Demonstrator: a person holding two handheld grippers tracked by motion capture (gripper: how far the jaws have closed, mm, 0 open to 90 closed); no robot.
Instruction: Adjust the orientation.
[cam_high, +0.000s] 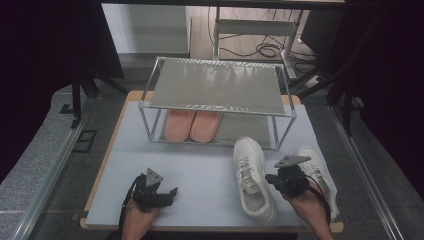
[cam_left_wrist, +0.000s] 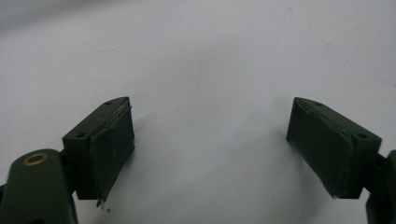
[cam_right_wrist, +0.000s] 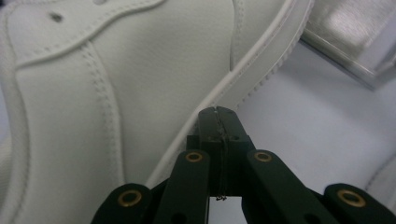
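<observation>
Two white sneakers lie on the table's front right, one nearer the middle and one by the right edge. My right gripper sits between them, pointing at the nearer sneaker. In the right gripper view, my right gripper has its jaws shut with nothing between them, tips right at the sole edge of that sneaker. My left gripper rests at the front left. In the left gripper view, my left gripper is open over bare table.
A metal shelf rack stands at the back of the table, with a pair of pink slippers under it. A corner of the rack lies beyond the sneaker. Cables lie on the floor behind.
</observation>
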